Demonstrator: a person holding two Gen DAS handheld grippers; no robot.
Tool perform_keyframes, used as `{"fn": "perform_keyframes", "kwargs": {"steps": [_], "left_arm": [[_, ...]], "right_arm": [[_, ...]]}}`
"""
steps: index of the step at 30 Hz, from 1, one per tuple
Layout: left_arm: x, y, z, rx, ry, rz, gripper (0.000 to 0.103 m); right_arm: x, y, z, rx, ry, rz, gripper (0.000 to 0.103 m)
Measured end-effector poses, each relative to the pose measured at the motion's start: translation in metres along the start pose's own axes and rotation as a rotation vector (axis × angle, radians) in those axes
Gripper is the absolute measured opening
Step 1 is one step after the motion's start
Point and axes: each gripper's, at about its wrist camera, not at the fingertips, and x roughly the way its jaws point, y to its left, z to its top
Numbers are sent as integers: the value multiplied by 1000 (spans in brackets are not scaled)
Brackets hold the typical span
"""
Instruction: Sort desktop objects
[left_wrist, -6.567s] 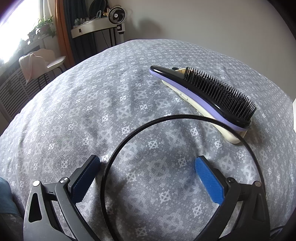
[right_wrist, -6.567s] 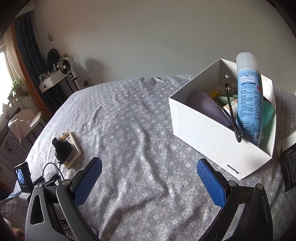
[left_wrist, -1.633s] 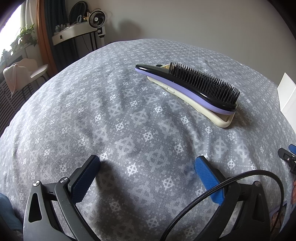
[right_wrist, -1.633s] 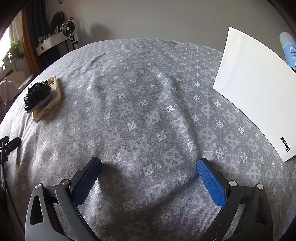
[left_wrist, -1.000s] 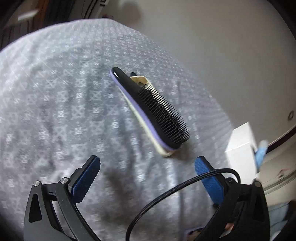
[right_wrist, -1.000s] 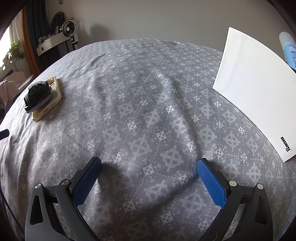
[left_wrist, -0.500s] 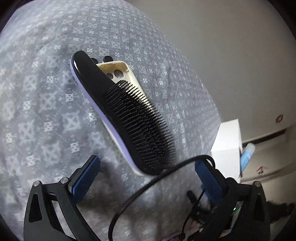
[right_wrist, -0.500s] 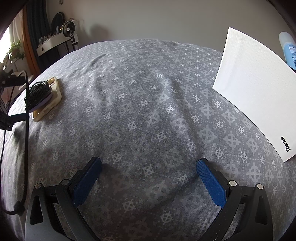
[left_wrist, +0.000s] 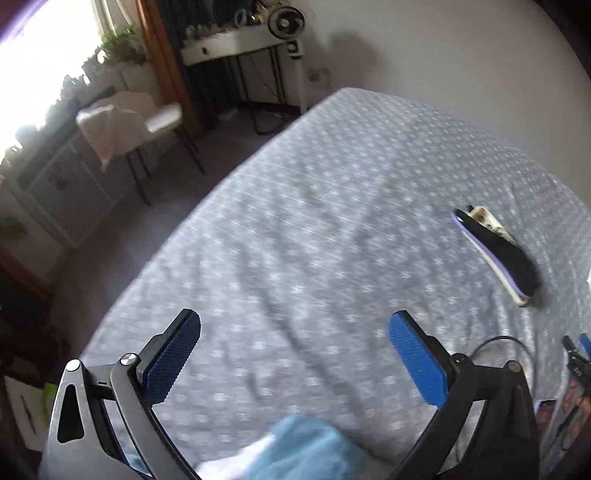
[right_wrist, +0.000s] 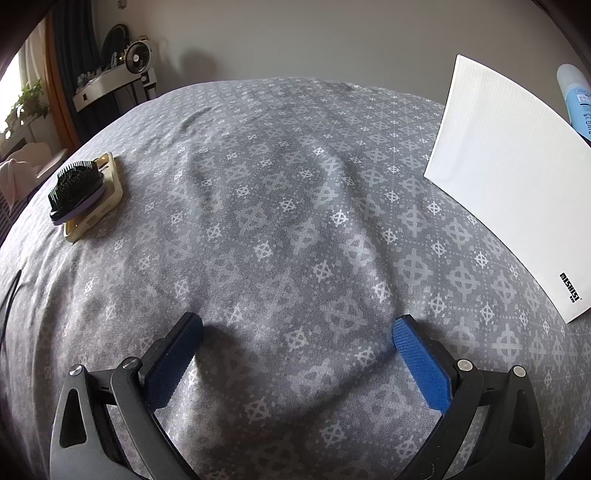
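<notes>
**A:** What could go wrong from here?

**B:** Mostly the stack. The hairbrush lies bristles-up on a cream phone case, well ahead and to the left of the right tool. A pinch on the brush alone may drag the case with it, or tip the brush off, since the case gives a slick, narrow footing. The left-wrist view is smeared by motion, too, so any reach judged from it would be poorly aimed.

**A:** And the cable?

**B:** A black cable loops just to the right of the left tool (which end it runs to, I cannot tell). It could snag a finger on a swing toward the brush, which there sits far ahead and to the right.

**A:** How do the tools stand?

**B:** Both are spread wide, with nothing between the blue pads. The right one hangs low over the grey patterned bedspread; whether its tips press the cloth I cannot say, though a shadow lies right under them. The left one holds nothing and looks clear of the cloth.

**A:** Where does the brush go?

**B:** Likely the white box, ahead and to the right of the right tool, with a blue spray can standing in it.
</notes>
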Motion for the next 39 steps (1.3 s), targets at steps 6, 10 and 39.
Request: {"fn": "perform_keyframes", "kwargs": {"steps": [6, 10, 39], "left_arm": [[-45, 74, 24, 61, -147, 481, 103], [-57, 80, 29, 180, -235, 706, 103], [-61, 151, 12, 460, -59, 766, 103]], "right_arm": [[0, 0, 0, 0, 0, 1, 103], [0, 0, 0, -1, -1, 1, 103], [0, 0, 0, -4, -1, 2, 103]]}}
